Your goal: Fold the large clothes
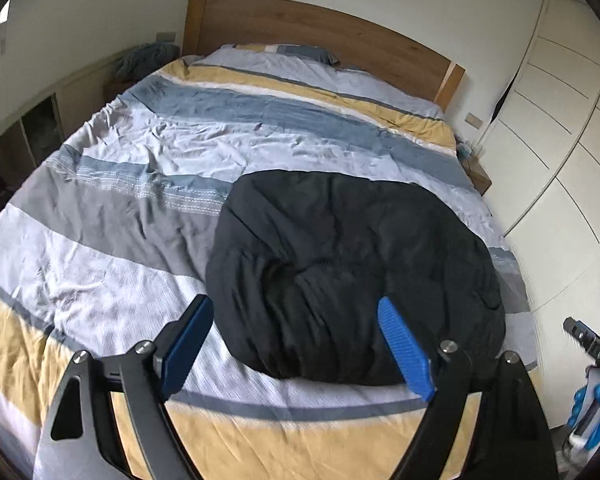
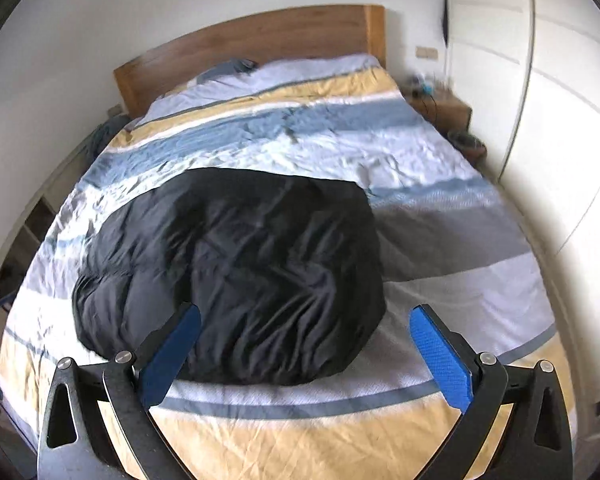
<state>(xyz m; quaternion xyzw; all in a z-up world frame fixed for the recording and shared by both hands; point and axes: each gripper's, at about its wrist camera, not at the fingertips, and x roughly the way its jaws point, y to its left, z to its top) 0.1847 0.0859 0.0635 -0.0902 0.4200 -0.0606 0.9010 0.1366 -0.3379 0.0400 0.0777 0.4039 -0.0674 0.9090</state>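
lying in a rounded, puffy, creased bundle, the black garment is resting on the bed's striped, wrinkled cotton cover, near the foot edge. the left claw and right claw are hovering above it, ribbed blue pads spread wide, gripping nothing.

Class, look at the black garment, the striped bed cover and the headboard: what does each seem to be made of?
Black garment: probably thin synthetic shell with padding; it looks puffy, with fine creases and a faint sheen.
Striped bed cover: likely woven cotton, matte, with soft crumples.
Headboard: wood or wood veneer, smooth, brown, grain faintly visible.
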